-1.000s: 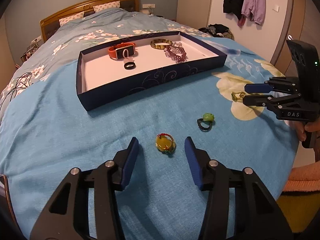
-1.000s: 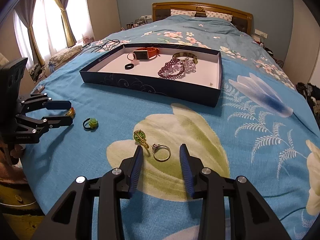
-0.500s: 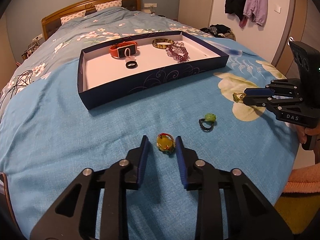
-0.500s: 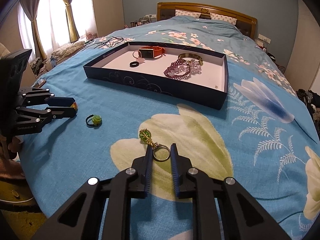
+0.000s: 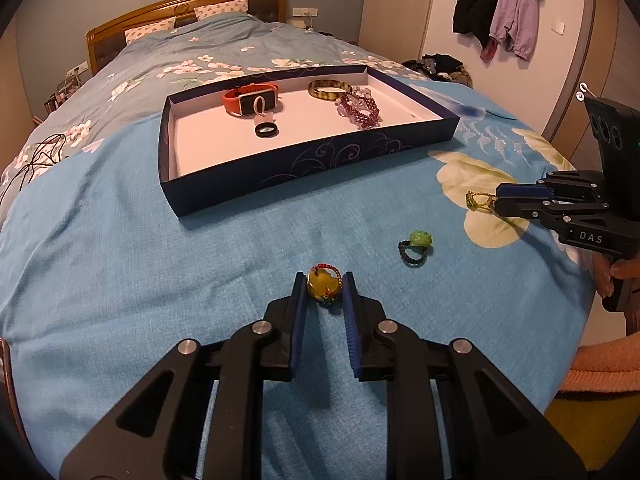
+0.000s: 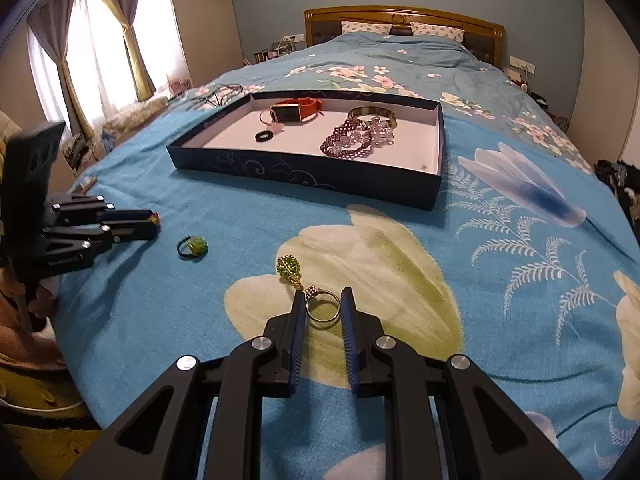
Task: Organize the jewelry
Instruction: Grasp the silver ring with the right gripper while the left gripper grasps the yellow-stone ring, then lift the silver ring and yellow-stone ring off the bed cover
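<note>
A yellow pendant ring [image 5: 322, 286] with a red-and-green bead loop lies on the blue bedspread. My left gripper [image 5: 324, 280] is closing on it, and both pads touch its sides. My right gripper [image 6: 322, 294] is shut on a silver ring [image 6: 325, 320] that rests on the bedspread. A green-and-gold pendant [image 6: 288, 267] lies just beyond that ring. A green bead ring on a black band [image 5: 418, 242] sits between the two grippers. The dark blue tray [image 5: 304, 168] farther back holds an orange watch [image 5: 250, 100], a black ring [image 5: 266, 130], a bangle [image 5: 329, 90] and purple beads [image 5: 360, 110].
The tray sits mid-bed with open bedspread in front of it. Black cables [image 5: 36, 160] lie at the bed's left edge. A person's hand [image 5: 616, 276] grips the right gripper's handle. Clothes hang on the far wall [image 5: 500, 4].
Both grippers have narrowed from wide open. The left jaws have come in onto the yellow pendant ring and the right jaws onto the silver ring. Neither hand has shifted much.
</note>
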`<state>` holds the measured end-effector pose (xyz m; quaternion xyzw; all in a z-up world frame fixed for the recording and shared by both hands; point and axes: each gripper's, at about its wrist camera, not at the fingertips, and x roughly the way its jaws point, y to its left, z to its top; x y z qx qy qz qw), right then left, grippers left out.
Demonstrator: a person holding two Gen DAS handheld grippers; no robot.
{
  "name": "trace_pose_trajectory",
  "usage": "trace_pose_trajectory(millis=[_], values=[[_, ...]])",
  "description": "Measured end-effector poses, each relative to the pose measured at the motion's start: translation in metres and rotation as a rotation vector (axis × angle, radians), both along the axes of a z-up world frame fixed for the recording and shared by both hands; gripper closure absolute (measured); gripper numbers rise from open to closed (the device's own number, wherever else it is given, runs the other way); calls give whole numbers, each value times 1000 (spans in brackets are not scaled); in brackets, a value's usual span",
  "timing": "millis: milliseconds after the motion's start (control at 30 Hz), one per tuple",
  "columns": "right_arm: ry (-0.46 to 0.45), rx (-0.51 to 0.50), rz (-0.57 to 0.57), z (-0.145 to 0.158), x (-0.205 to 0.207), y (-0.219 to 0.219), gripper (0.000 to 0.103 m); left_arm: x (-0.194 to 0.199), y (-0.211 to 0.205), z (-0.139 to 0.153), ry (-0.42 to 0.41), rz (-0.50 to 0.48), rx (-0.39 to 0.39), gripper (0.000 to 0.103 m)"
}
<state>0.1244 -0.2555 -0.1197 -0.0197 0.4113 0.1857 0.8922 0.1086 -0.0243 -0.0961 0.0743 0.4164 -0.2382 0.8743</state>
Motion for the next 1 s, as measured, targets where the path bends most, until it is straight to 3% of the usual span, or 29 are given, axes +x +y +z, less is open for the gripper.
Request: trace_pose_trajectory(millis=[1000], values=[[-7,46,-28,4,8,-7,87,1,5,3,2,15,-16,85]])
